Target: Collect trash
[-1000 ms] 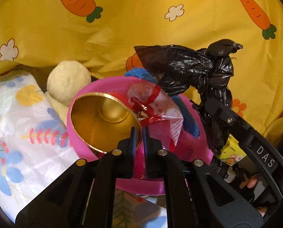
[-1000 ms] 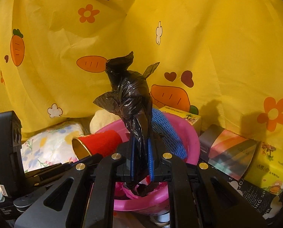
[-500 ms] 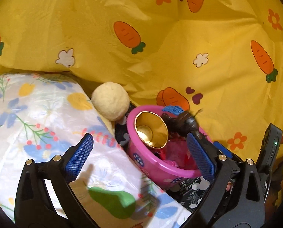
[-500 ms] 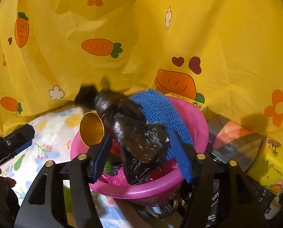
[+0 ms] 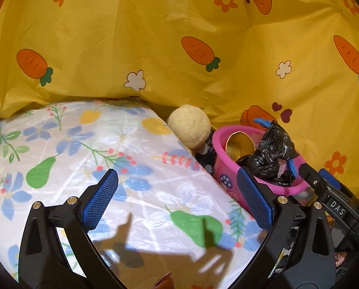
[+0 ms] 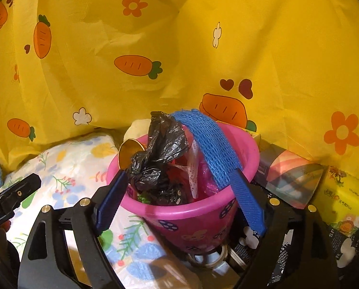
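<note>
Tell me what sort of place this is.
Probably a cluttered corner of a home, maybe a bedroom or a makeshift set. A carrot-print yellow cloth hangs as backdrop, a floral plastic-wrapped bundle lies in front, and a pink bucket stuffed with a black bag sits beside tissue packs.

Pink bucket (image 6: 198, 213): smooth plastic with a soft sheen, printed figures on its wall. Inside the bucket, black bag (image 6: 159, 159): thin crinkled plastic film, glossy on the creases. Beside the bag in the bucket, cup (image 5: 239, 143): bright gold interior, mirror-like, metallic in look. Over the bucket's rim, blue mesh (image 6: 213, 144): coarse knitted weave, matt. Behind the bucket, yellow sheet (image 6: 251, 48): thin creased fabric-like material, slightly shiny. Left of the bucket, floral cover (image 5: 95, 159): glossy wrinkled film; cream ball (image 5: 189, 126): fuzzy and matt. Gripper pads (image 5: 101, 198): blue, finely knurled, rubbery.
</note>
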A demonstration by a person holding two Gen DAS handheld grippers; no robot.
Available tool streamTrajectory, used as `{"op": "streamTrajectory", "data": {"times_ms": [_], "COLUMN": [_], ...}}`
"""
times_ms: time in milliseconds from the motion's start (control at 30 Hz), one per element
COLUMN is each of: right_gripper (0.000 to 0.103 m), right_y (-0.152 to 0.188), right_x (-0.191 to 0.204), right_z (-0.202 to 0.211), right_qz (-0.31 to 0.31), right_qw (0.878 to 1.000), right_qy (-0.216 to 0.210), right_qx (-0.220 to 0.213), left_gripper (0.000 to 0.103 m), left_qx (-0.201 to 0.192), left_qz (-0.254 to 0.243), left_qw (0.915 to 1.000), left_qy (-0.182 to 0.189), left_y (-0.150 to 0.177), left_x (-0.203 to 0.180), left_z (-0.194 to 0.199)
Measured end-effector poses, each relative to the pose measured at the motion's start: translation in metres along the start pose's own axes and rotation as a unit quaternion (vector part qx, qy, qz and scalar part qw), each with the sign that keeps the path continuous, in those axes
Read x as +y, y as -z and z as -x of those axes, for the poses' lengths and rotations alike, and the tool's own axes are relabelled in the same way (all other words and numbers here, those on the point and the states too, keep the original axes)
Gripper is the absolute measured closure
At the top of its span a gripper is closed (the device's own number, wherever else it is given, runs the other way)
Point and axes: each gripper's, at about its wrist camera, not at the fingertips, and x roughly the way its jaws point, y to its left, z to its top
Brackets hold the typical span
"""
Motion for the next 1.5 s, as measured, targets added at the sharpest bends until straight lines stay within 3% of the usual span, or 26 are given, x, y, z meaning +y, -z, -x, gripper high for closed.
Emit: {"op": "streamTrajectory", "data": {"times_ms": [100,200,567,967,1500], "right_gripper": [0.014,0.005,0.006,0.006,0.006], "right_y": [0.005,0.010,0.040,0.064,0.068], "right_x": [0.010,0.019,0.058,0.088,0.101], "right_z": [0.012,0.025,0.073,0.124,0.133], "right_qz": [0.014,0.022,0.050,0.087,0.096], "right_qw": [1.000,0.999,0.998,0.994,0.993], "right_qy": [-0.001,-0.002,-0.016,-0.032,-0.042], "right_qx": [-0.013,-0.023,-0.044,-0.056,-0.051], "left_gripper": [0.006,0.006,0.006,0.006,0.006], "left_qx": [-0.012,-0.020,-0.043,-0.061,-0.073], "left_qz": [-0.008,-0.010,-0.003,-0.010,-0.001], "left_qw": [0.9996,0.9986,0.9935,0.9900,0.9873], "left_qy": [-0.026,-0.047,-0.106,-0.127,-0.141], "left_y": [0.006,0.012,0.039,0.060,0.066], "left_x": [0.005,0.013,0.035,0.039,0.049], "left_z": [0.015,0.031,0.093,0.143,0.162]}}
